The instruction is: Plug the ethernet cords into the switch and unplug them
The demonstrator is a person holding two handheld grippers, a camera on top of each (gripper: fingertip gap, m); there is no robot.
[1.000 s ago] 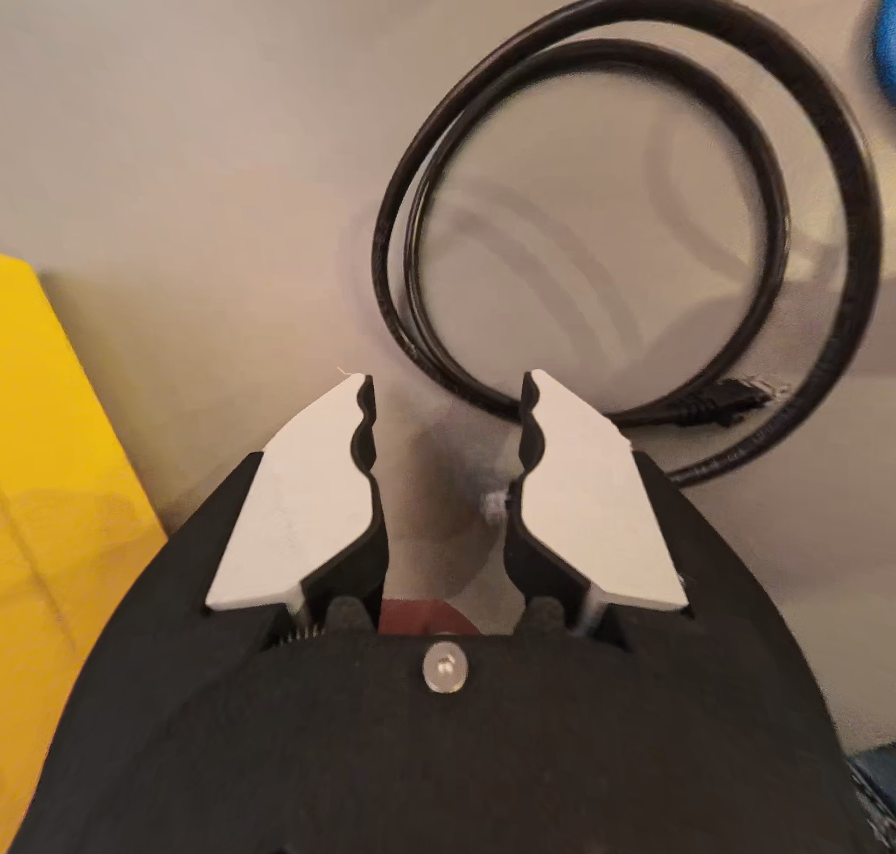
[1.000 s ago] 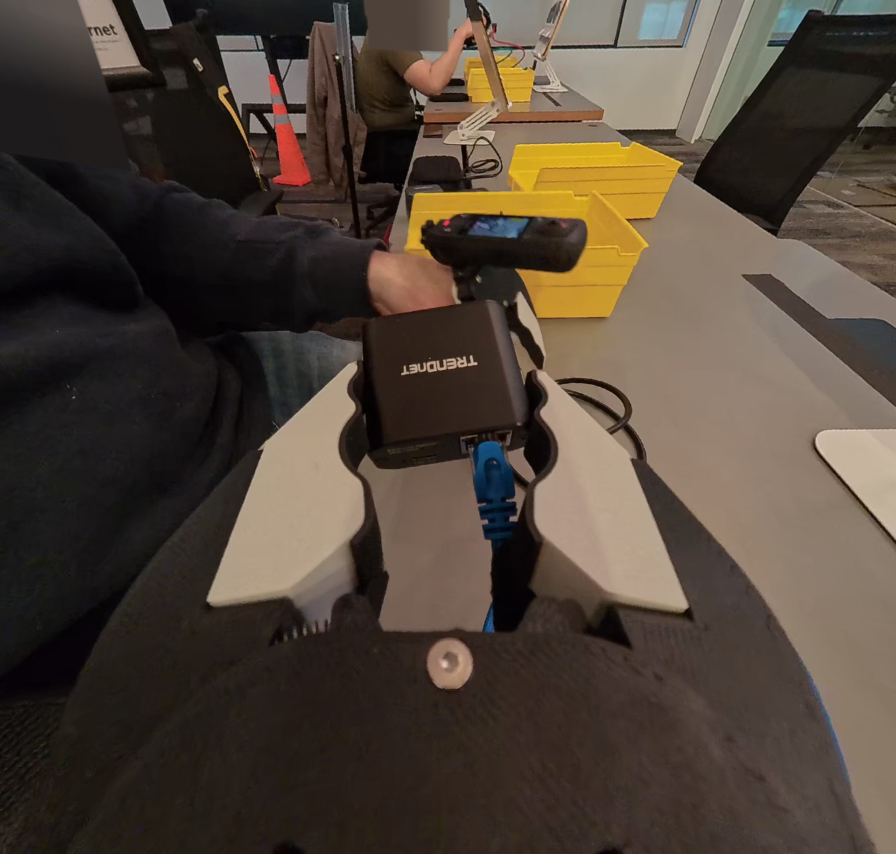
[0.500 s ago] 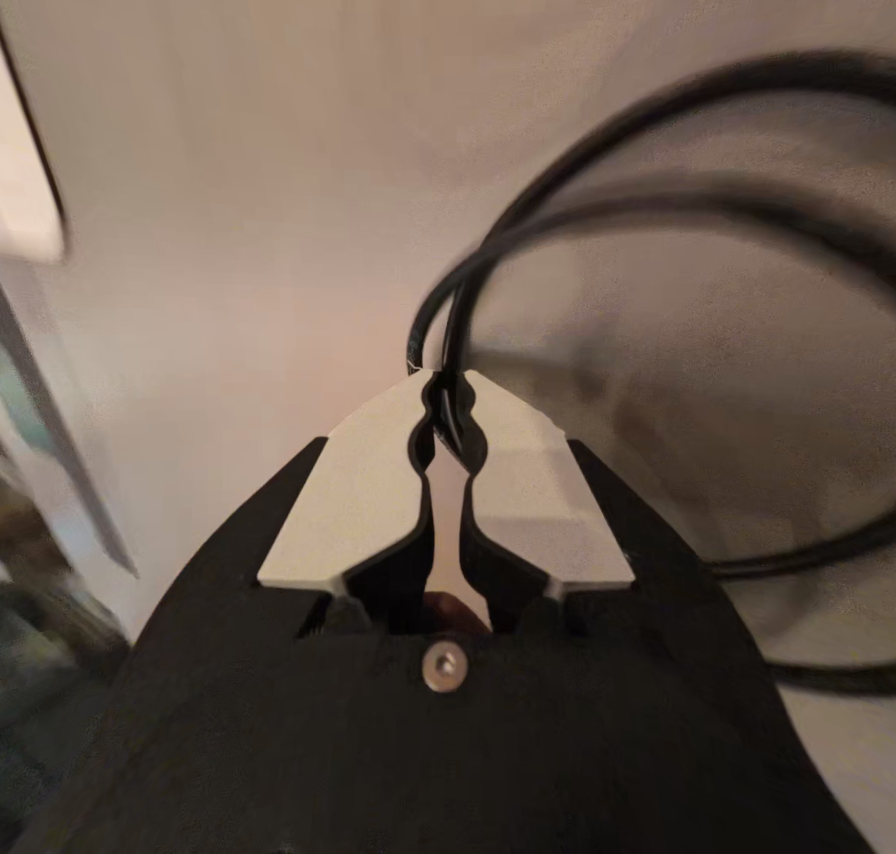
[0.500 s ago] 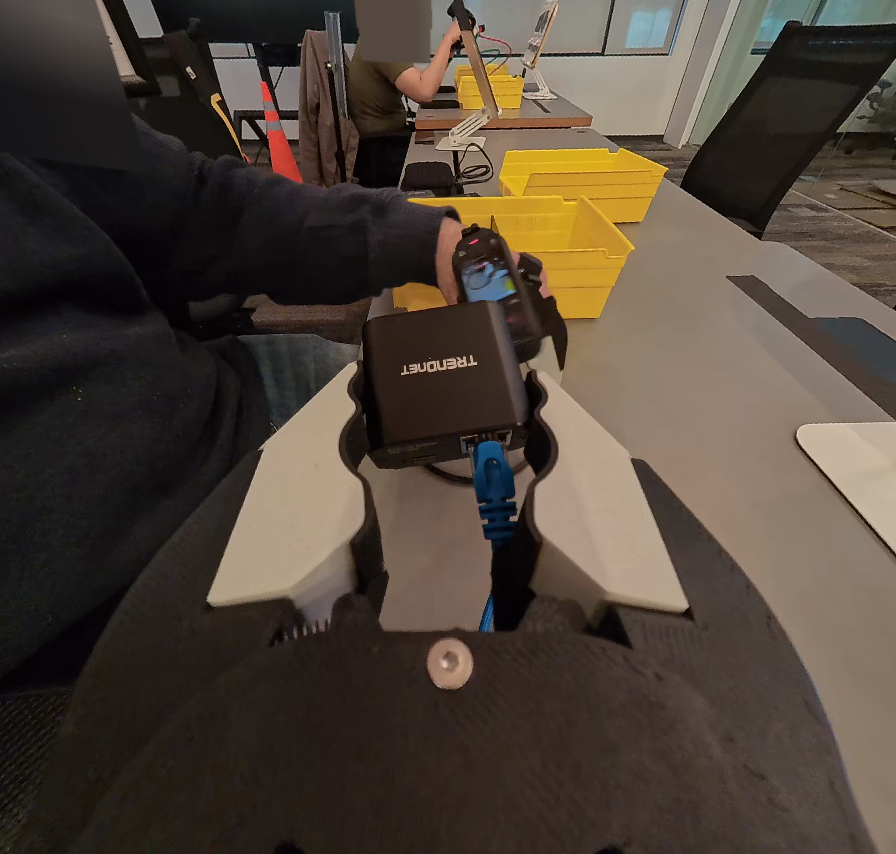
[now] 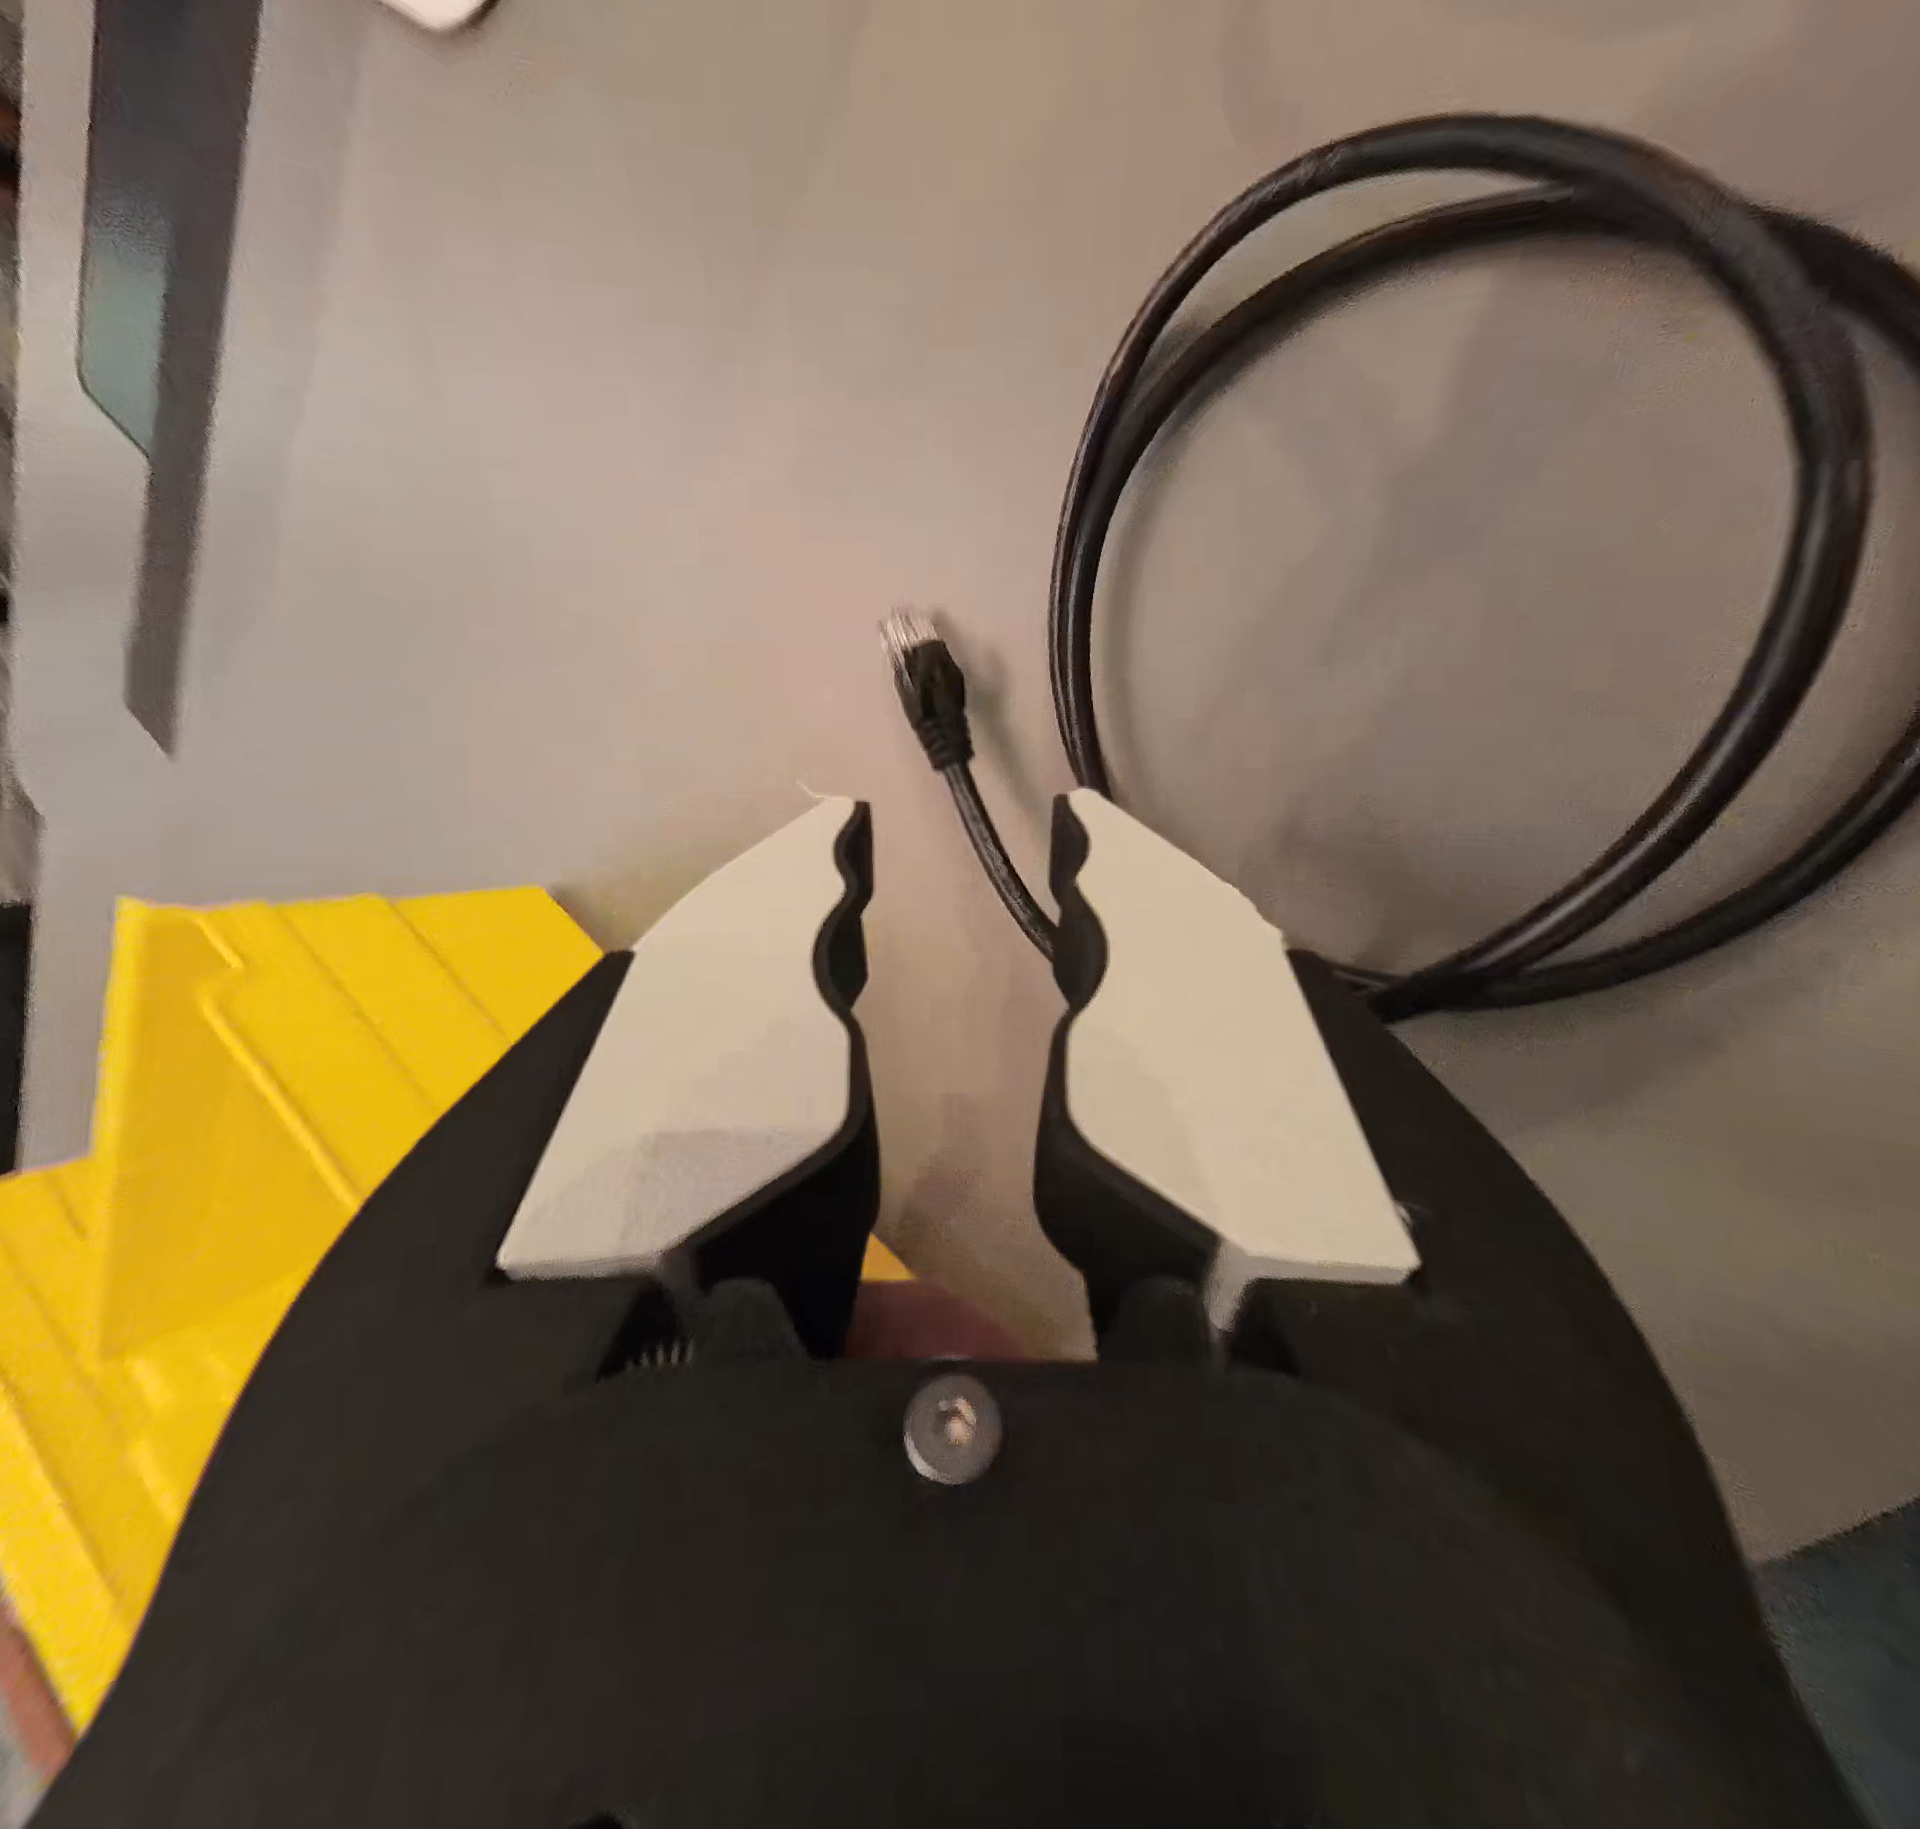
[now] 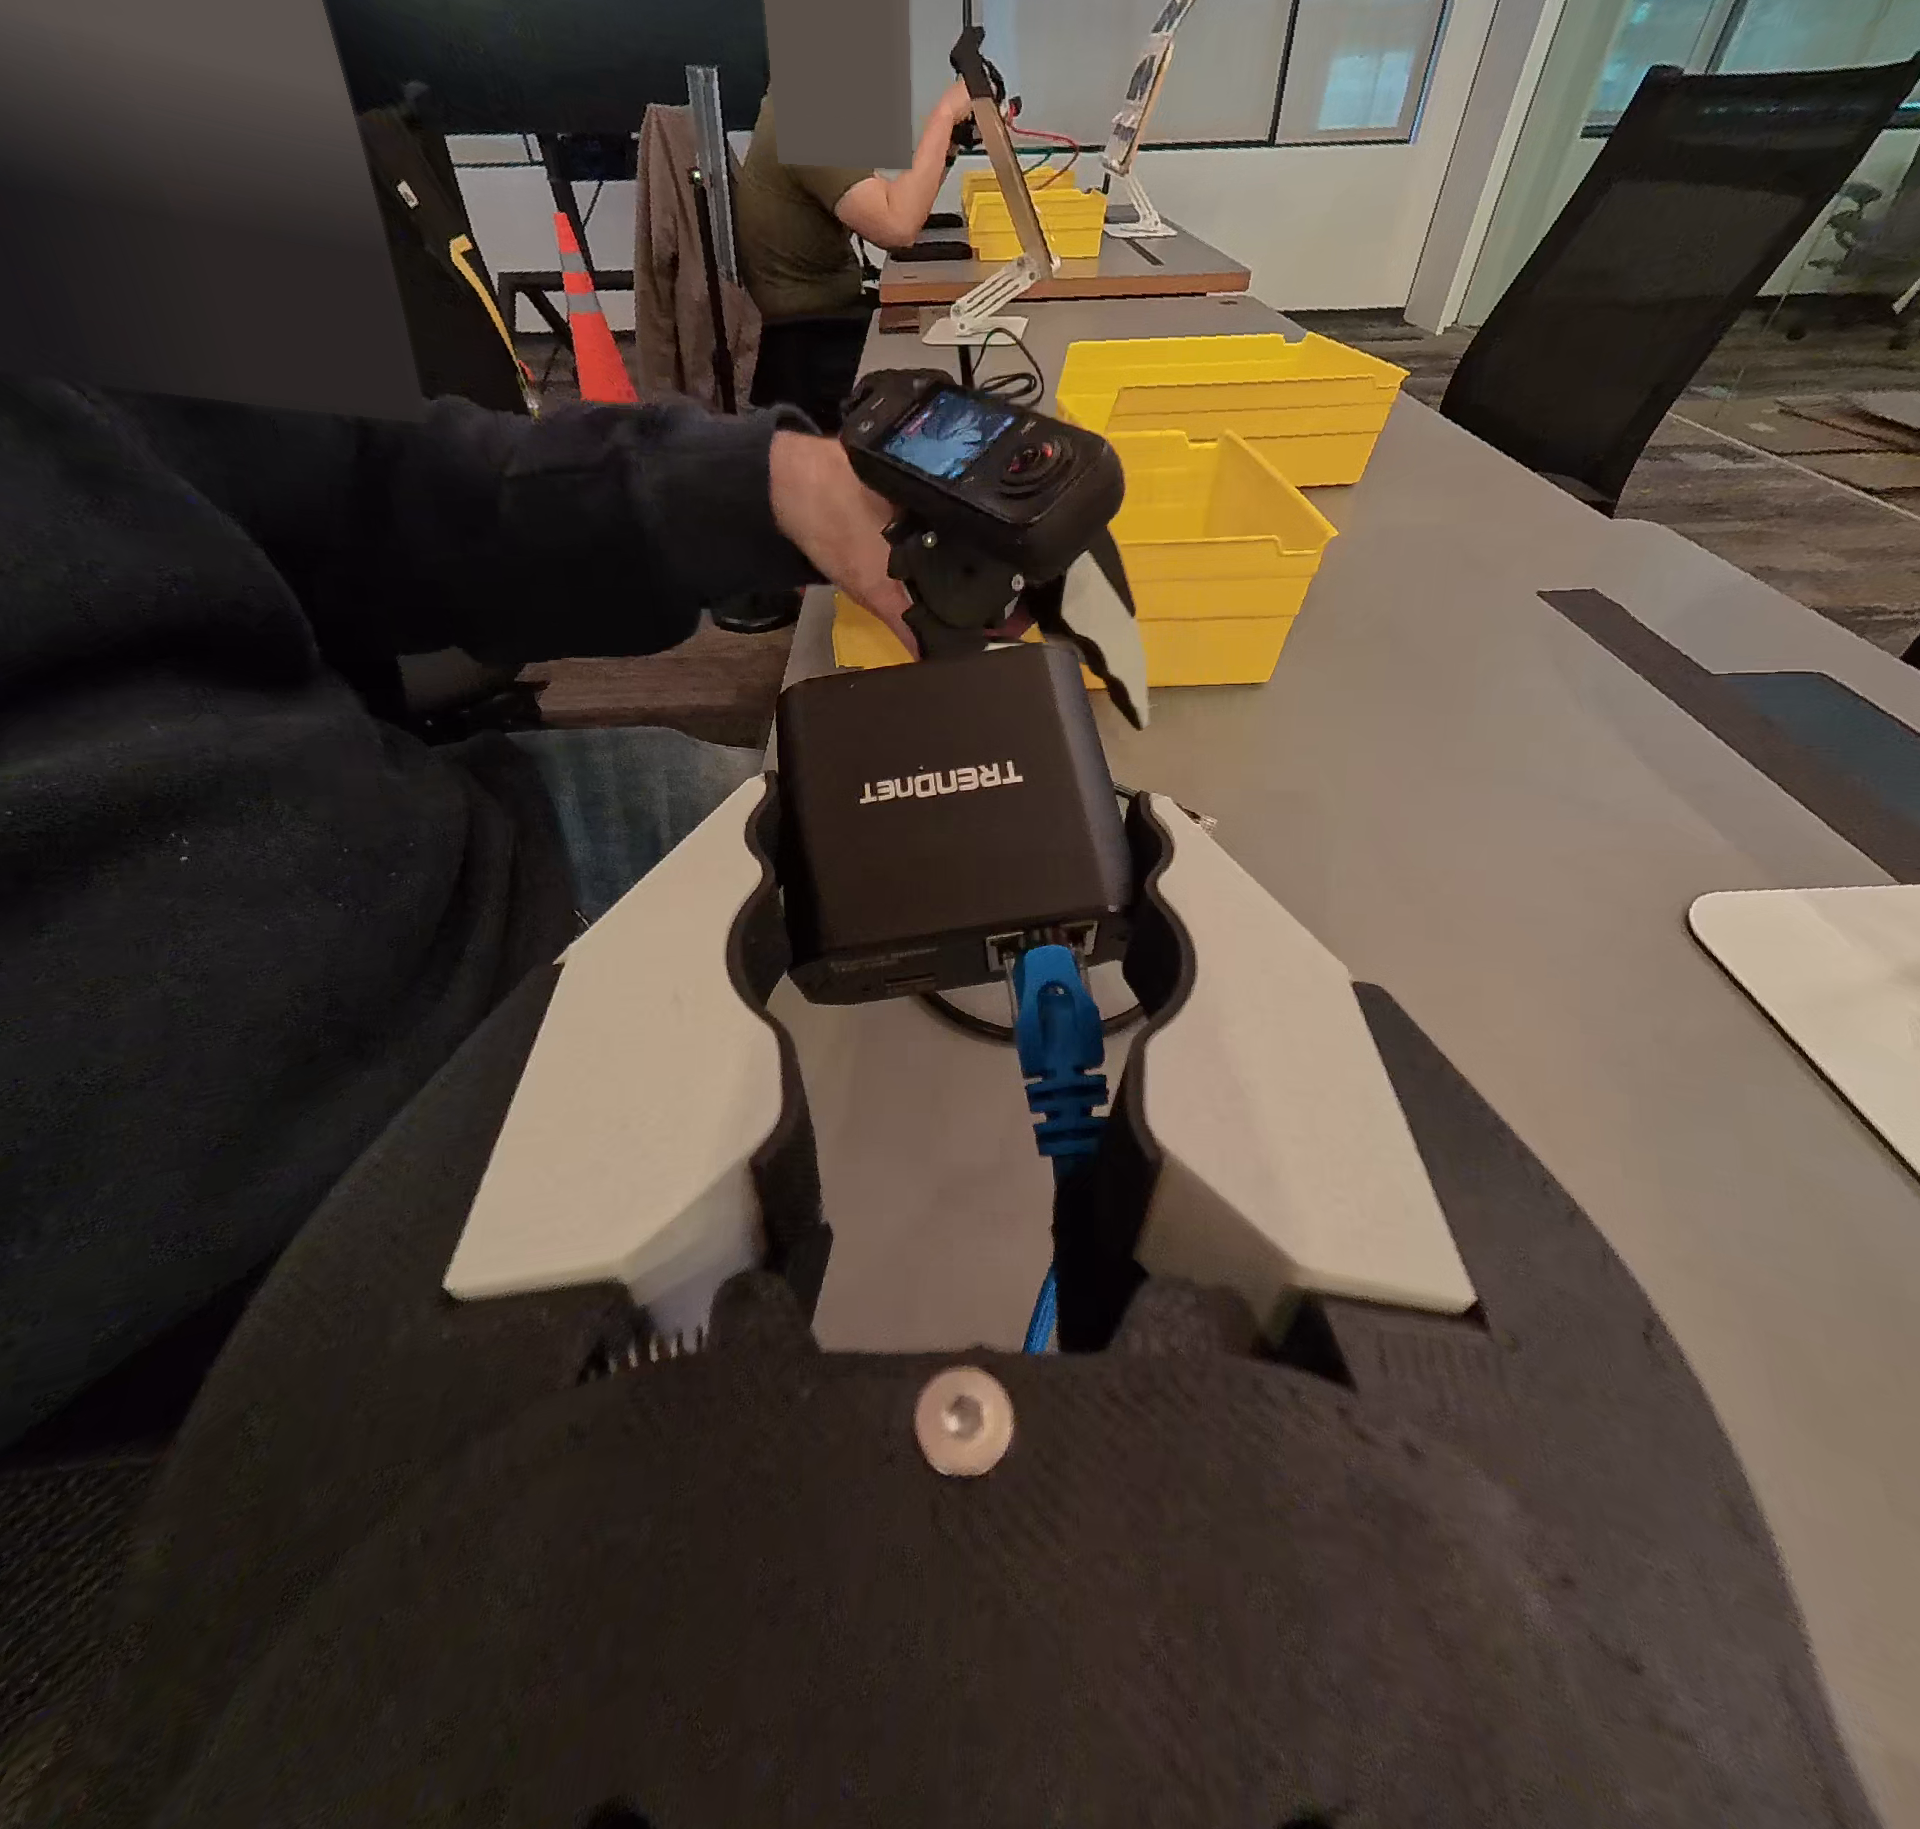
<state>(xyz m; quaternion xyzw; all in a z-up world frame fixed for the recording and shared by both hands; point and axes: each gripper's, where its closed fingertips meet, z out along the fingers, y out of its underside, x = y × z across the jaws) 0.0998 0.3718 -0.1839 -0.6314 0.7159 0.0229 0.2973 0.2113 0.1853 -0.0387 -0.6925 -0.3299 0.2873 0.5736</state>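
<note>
My right gripper (image 6: 956, 815) is shut on a black switch (image 6: 935, 803) and holds it level over the grey table. A blue ethernet cord (image 6: 1058, 1041) is plugged into a port on the switch's near face and runs back between my fingers. My left gripper (image 5: 961, 808) is open, pointing down at the table. A black ethernet cord (image 5: 1455, 553) lies coiled at its right. The cord's plug (image 5: 923, 673) lies just beyond the fingertips, and its tail passes between the jaws along the right finger (image 5: 1174, 1000). The left gripper's camera (image 6: 977, 454) shows behind the switch.
Yellow bins stand on the table beyond the switch (image 6: 1216, 553) and at the lower left of the left wrist view (image 5: 260, 1104). A white pad (image 6: 1829, 979) lies at the right, with a dark strip (image 6: 1714, 678) and a black chair (image 6: 1662, 252) beyond. A person sits at a far table. Some 25 centimetres of space lies between my two pairs of fingers.
My left gripper shut on the black cord half a second ago and is open again now, turned so the plug lies ahead of its tips. The right gripper kept hold of the switch.
</note>
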